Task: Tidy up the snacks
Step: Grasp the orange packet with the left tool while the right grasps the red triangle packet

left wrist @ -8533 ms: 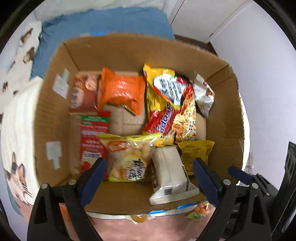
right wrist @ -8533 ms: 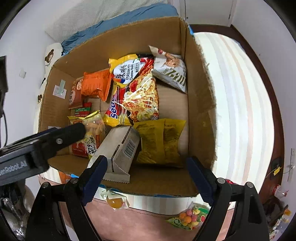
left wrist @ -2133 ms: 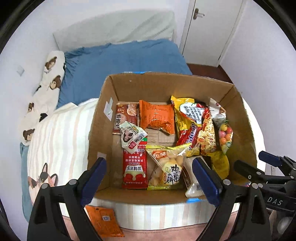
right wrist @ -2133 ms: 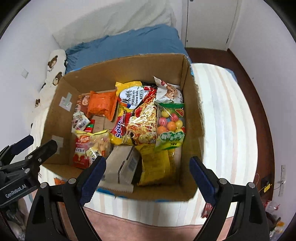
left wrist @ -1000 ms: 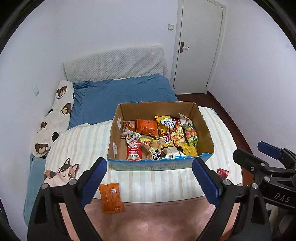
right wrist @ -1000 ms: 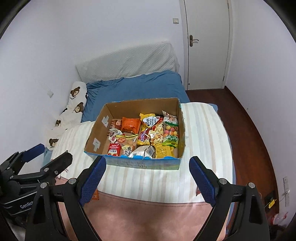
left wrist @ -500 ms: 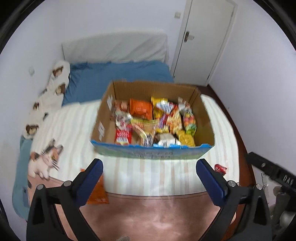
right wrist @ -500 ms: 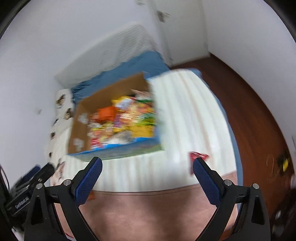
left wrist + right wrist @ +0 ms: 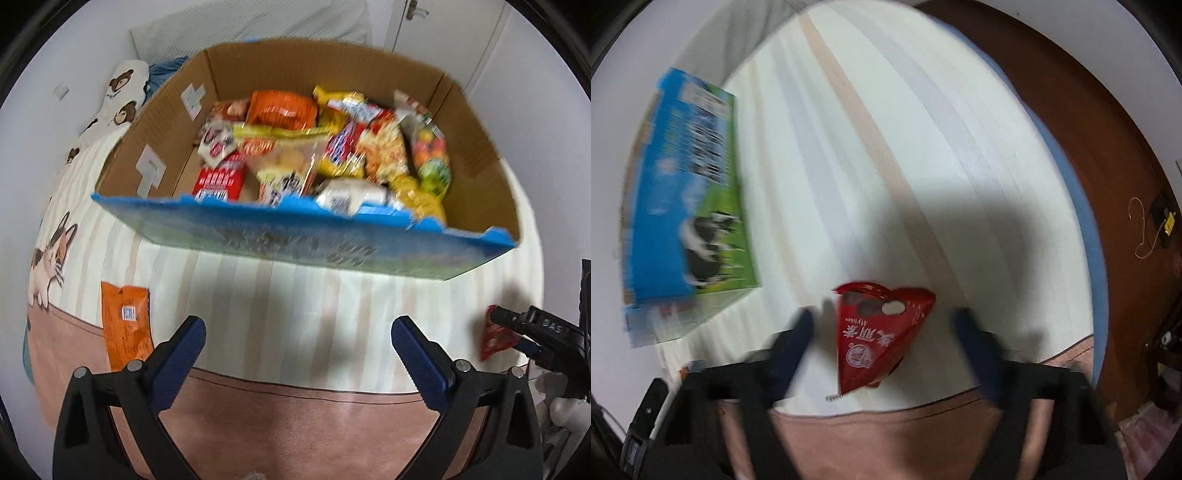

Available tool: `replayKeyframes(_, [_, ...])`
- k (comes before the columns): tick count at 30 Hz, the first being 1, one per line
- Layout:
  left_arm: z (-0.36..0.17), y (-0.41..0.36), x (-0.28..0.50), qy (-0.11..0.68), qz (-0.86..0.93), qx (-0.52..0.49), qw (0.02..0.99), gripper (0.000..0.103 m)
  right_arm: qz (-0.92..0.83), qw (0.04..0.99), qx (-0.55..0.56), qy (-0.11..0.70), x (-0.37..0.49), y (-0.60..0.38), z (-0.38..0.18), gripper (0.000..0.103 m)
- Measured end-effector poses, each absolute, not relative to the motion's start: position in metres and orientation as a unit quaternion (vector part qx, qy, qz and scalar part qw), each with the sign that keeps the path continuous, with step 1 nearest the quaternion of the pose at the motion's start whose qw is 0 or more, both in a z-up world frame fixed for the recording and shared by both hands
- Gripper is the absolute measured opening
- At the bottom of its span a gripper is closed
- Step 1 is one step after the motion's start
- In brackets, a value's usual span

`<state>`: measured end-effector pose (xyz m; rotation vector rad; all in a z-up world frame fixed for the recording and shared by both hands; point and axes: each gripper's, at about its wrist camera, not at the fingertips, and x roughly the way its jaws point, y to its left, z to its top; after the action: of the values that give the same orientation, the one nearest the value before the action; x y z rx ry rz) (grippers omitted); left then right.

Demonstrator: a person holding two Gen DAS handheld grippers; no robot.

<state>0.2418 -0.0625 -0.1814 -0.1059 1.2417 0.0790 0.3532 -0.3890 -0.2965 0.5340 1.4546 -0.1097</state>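
The right hand-held gripper [image 9: 884,325] pointed down at a red snack packet [image 9: 877,332] lying on the striped bed cover [image 9: 886,147], its jaws closing with the packet between them but not yet touched. The left hand-held gripper [image 9: 295,332] was spread wide and empty near the snack-filled cardboard box [image 9: 295,240], an orange packet [image 9: 127,325] lying beside it.

striped bed [image 9: 295,295] — box [image 9: 332,251], orange packet [image 9: 125,325], red packet [image 9: 879,332].
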Motion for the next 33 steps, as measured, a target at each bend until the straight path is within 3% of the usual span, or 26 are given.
replayKeyframes(4, [-0.196, -0.044, 0.228, 0.596, 0.054, -0.054, 0.799, 0.103, -0.037, 0.736, 0.218, 0.64, 0.344, -0.372, -0.297, 0.045])
replayKeyframes(13, [-0.232, 0.081, 0.2, 0.635, 0.107, -0.112, 0.757, 0.103, 0.054, 0.72, 0.161, 0.673, 0.311, -0.246, -0.308, 0.045])
replayKeyframes(19, [-0.257, 0.133, 0.226, 0.646, 0.09, -0.145, 0.744, 0.103, 0.031, 0.716, 0.11, 0.689, 0.304, -0.195, -0.322, 0.046])
replayKeyframes(21, [-0.267, 0.134, 0.238, 0.65, 0.074, -0.137, 0.744, 0.093, 0.019, 0.714, 0.111, 0.691, 0.311, -0.183, -0.323, 0.051])
replayKeyframes(23, [-0.278, 0.13, 0.245, 0.657, 0.06, -0.117, 0.742, 0.068, 0.009, 0.711, 0.123, 0.692, 0.313, -0.178, -0.325, 0.056])
replayKeyframes(26, [-0.279, 0.122, 0.242, 0.65, 0.039, -0.094, 0.753, 0.062, -0.005, 0.709, 0.129, 0.693, 0.317, -0.173, -0.327, 0.057])
replayKeyframes(33, [-0.285, 0.07, 0.195, 0.676, -0.02, -0.098, 0.73, 0.062, 0.003, 0.711, 0.109, 0.695, 0.292, -0.171, -0.321, 0.047])
